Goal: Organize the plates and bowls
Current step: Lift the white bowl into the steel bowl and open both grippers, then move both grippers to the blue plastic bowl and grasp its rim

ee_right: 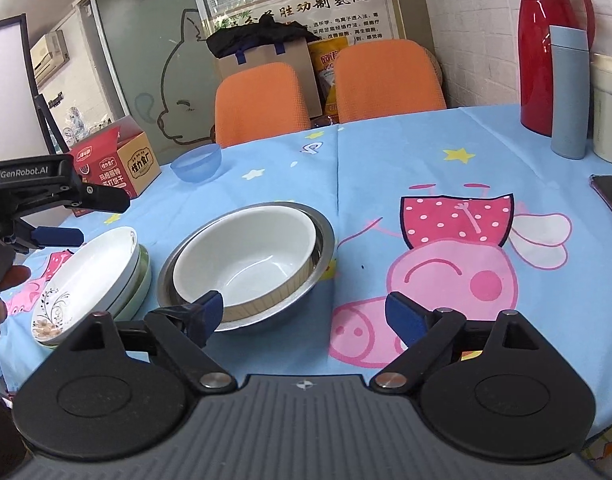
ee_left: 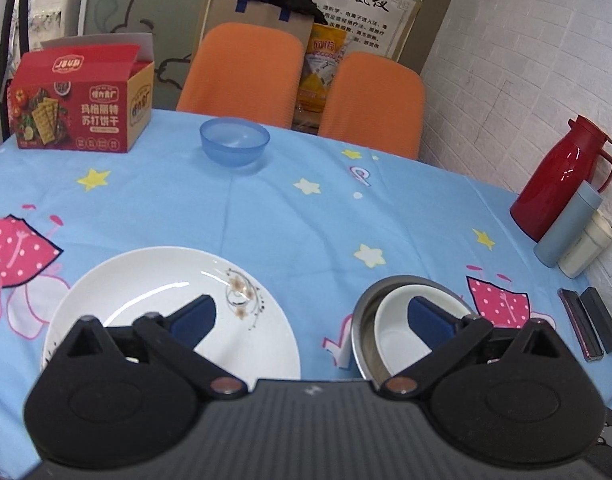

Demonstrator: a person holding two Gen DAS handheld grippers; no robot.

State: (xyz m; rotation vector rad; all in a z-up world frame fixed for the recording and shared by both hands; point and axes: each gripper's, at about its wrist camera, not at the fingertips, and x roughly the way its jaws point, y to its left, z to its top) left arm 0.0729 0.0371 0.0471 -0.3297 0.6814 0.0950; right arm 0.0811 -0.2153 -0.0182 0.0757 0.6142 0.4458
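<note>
Both tongs are spread wide with nothing between the pads. The left tongs (ee_left: 312, 320) hang over the near edge of the tabletop (ee_left: 298, 216), one pad over the plates (ee_left: 154, 300) and the other over the white bowl (ee_left: 398, 320). The right tongs (ee_right: 304, 316) sit just near of the steel bowl (ee_right: 326, 240), left pad right at its near rim, though I can't tell if it touches.

So where's the stuff: the plates are stacked near left, flower-print one on top, greenish ones under it. Just right of them the white bowl sits nested inside the steel bowl. The blue bowl (ee_left: 235, 142) is on its own, well apart at the far side, with open cloth between it and the stacks.

Clutter around: cracker box (ee_left: 82, 104) far left, just left of the blue bowl. Along the right edge a red jug (ee_left: 562, 176), a grey-blue flask (ee_left: 568, 228) and a cream cup (ee_left: 586, 248) huddle together, with a phone (ee_left: 580, 324) and a small black thing nearer on that edge. Two orange chairs (ee_left: 246, 68) stand beyond the far edge, with a paper bag (ee_left: 262, 12) behind them.
</note>
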